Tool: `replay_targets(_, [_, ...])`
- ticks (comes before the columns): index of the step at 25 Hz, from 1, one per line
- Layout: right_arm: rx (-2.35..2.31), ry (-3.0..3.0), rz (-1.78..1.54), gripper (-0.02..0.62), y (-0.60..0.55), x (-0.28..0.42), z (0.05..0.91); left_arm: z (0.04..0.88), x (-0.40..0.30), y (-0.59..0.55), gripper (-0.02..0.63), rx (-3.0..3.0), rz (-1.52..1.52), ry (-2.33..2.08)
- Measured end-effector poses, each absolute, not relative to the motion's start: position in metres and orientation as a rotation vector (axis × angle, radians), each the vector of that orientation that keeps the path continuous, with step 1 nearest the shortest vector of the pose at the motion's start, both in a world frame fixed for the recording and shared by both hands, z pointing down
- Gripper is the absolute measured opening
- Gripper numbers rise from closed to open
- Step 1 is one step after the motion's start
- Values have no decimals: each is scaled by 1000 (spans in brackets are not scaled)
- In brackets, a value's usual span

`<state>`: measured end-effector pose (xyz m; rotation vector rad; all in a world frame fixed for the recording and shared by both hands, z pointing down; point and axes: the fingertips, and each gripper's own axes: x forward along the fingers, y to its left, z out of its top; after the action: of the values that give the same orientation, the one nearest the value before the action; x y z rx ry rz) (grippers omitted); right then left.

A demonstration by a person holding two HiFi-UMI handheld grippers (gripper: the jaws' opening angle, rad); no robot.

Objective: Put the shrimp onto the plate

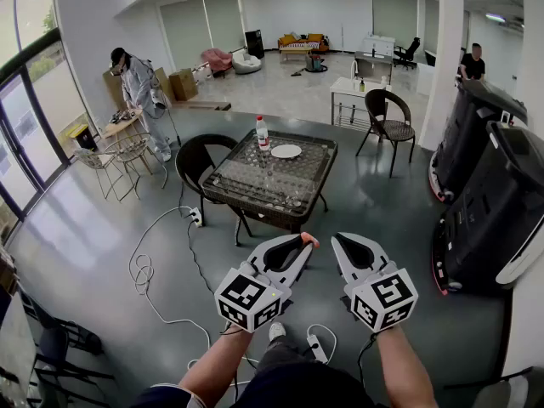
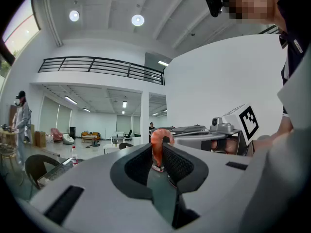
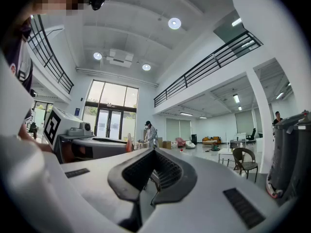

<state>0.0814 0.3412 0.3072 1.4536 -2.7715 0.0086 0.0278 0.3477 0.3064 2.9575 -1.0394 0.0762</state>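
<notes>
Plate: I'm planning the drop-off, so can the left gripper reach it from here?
Probably not yet. The left gripper, shut on the shrimp, is near the person's body; the plate lies on the table ahead, across the floor. Nothing blocks the way; stepping closer should do.

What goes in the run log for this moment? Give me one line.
left gripper: shut on shrimp | right gripper: jaws shut, empty | plate: on table ahead | shrimp not yet on plate

open floor (image 1: pixel 374 219) before table (image 1: pixel 255 189), bottle (image 1: pixel 263 133) beside plate (image 1: pixel 286 151)
</notes>
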Motion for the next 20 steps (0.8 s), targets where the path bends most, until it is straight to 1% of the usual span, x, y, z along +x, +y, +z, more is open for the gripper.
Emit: replay_targets(20, [1471, -2815, 89, 5, 328, 98, 314, 311, 34, 332, 70, 2910, 38, -1060])
